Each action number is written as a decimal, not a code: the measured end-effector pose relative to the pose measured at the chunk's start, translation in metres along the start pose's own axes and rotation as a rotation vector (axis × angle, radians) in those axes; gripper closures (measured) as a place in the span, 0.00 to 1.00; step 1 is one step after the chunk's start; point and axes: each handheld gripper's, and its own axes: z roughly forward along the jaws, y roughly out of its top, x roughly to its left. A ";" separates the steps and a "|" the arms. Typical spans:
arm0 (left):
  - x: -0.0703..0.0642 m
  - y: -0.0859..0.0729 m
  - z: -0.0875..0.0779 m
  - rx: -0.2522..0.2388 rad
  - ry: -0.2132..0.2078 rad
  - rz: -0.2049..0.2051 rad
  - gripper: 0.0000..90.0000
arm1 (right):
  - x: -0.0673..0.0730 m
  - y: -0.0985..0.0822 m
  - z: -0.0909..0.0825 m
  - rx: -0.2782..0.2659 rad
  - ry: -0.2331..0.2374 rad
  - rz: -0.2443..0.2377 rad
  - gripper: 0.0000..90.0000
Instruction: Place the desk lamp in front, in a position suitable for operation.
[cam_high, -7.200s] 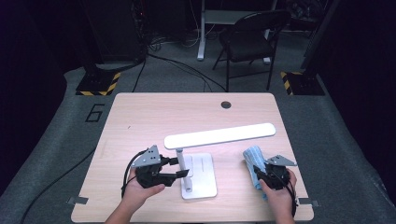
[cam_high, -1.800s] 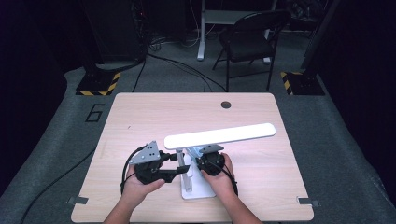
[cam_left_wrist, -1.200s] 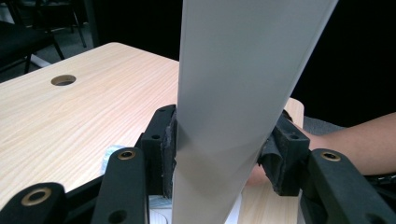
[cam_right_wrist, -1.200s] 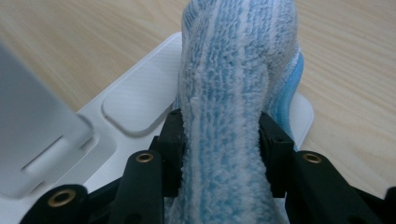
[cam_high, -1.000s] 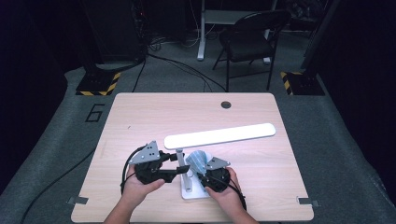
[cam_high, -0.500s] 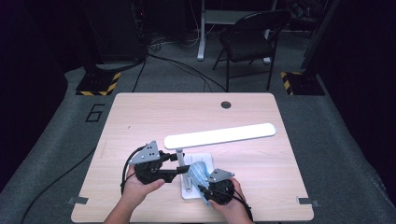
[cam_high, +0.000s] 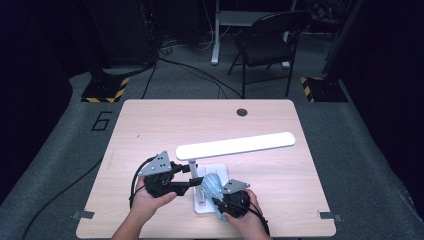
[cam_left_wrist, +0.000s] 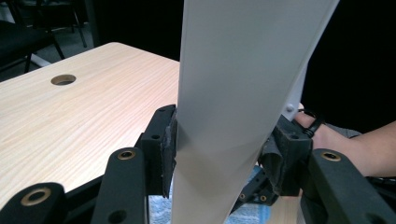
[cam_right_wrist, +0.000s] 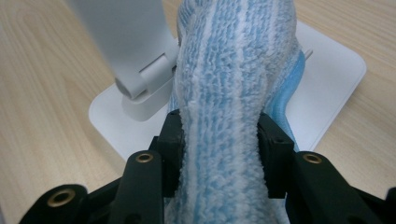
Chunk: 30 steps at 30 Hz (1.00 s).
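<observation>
Desk lamp (cam_high: 215, 165) stands near the wooden table's (cam_high: 150, 125) 6 o'clock edge; left gripper (cam_left_wrist: 219, 154) clamps its stem, right gripper (cam_right_wrist: 219, 149) pinches a blue cloth (cam_right_wrist: 233, 93) on the lamp base. Grey floor, folding chair (cam_high: 267, 42) at 12 o'clock.

A light wooden tabletop (cam_high: 150, 130) has a round cable hole (cam_high: 242, 112) near its far edge. Beyond the far edge, a black folding chair (cam_high: 267, 42) stands on grey carpet (cam_high: 60, 150).
</observation>
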 end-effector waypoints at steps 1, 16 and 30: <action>0.000 0.000 0.000 -0.001 0.000 -0.002 0.56 | -0.004 0.002 0.003 -0.009 -0.007 -0.004 0.67; 0.000 0.000 0.000 0.004 0.000 0.002 0.57 | -0.027 0.020 0.027 -0.036 -0.062 0.035 0.67; 0.000 0.000 0.000 0.000 0.000 -0.002 0.57 | -0.050 0.038 0.046 -0.048 -0.094 0.058 0.68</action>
